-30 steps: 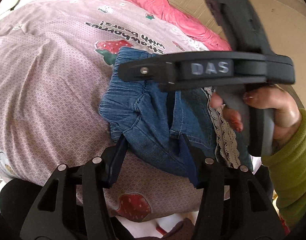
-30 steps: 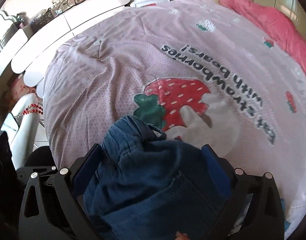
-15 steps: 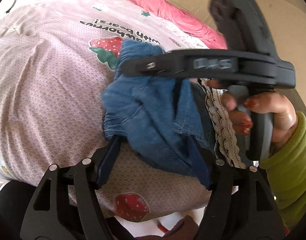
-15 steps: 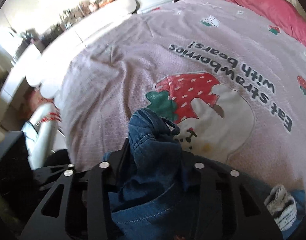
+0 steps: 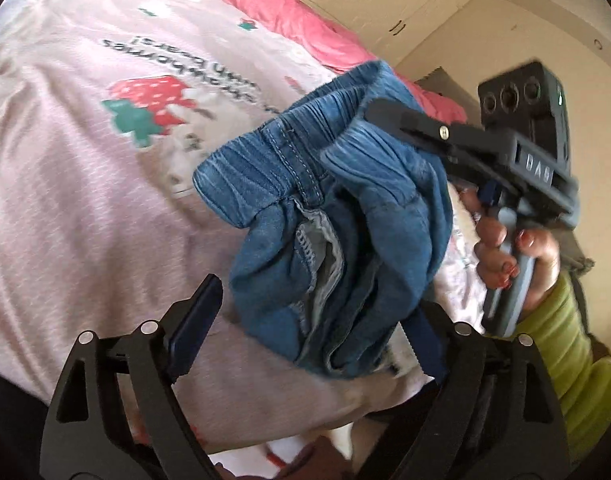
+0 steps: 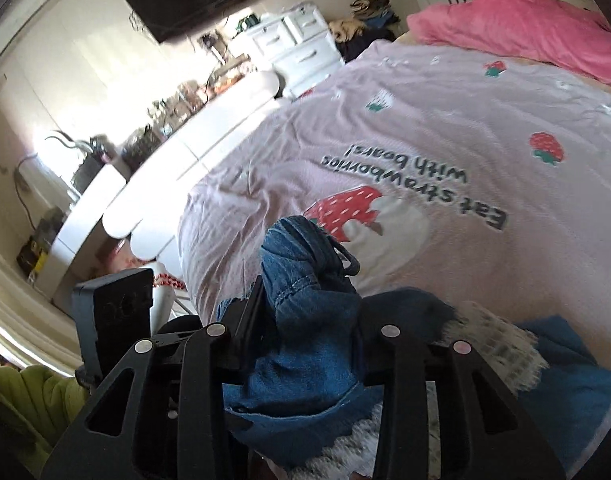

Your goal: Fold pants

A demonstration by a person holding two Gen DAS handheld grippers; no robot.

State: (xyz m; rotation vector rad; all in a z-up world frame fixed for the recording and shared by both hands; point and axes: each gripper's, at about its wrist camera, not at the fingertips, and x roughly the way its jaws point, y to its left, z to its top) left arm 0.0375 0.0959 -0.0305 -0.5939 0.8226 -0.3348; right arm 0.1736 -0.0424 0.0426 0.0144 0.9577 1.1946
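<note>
Our left gripper (image 5: 305, 320) is spread wide, gripping nothing; the pants (image 5: 329, 232) hang bunched just ahead between its fingers, lifted above the pink bedspread (image 5: 85, 184). Our right gripper (image 6: 301, 300) is clamped narrow on the pants' waistband, held by a hand (image 5: 517, 256) in a green sleeve (image 5: 565, 360).

Blue denim pants (image 5: 337, 232), elastic waistband uppermost, hang bunched and lifted above the bed.
</note>
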